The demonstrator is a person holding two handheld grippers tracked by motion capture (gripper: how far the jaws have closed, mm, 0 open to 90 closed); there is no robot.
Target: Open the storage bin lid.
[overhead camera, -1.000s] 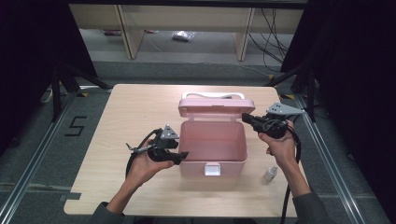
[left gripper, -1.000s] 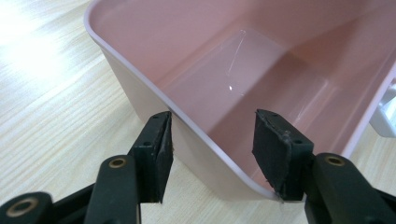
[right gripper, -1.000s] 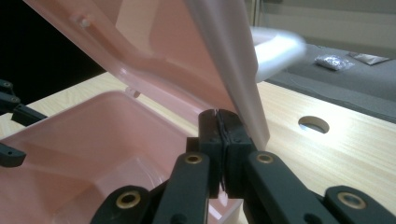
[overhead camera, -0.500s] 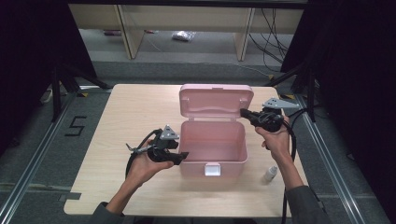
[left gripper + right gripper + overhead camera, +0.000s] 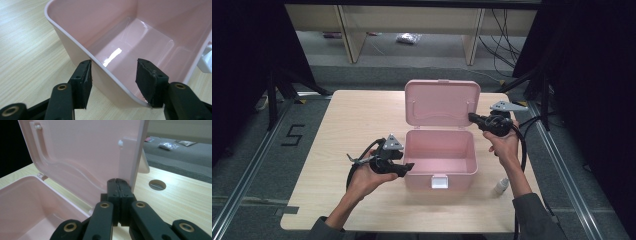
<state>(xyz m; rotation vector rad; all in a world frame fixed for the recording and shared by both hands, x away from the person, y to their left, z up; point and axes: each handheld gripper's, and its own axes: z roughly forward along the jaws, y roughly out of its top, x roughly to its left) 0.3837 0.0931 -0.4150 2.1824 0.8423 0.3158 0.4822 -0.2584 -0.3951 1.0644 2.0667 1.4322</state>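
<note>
A pink plastic box (image 5: 462, 177) stands open in the middle of the wooden table, its lid (image 5: 442, 102) raised upright at the back. My left gripper (image 5: 408, 167) sits at the box's front left corner. In the left gripper view its jaws (image 5: 113, 80) straddle the corner of the wall (image 5: 75, 42), one pad outside and one inside, both pressed on the rim. My right gripper (image 5: 472, 117) is shut with nothing between its pads. In the right gripper view its tips (image 5: 118, 181) rest against the lid's inner face (image 5: 82, 152) near its lower right edge.
A small white bottle (image 5: 500, 186) lies on the table right of the box, near my right forearm. A round cable hole (image 5: 157, 185) is cut in the tabletop behind the lid. Shelving stands beyond the table's far edge.
The lid has swung from partly raised to upright. My shut right gripper moved a little back and left with it. The left gripper has stayed at the box's corner.
</note>
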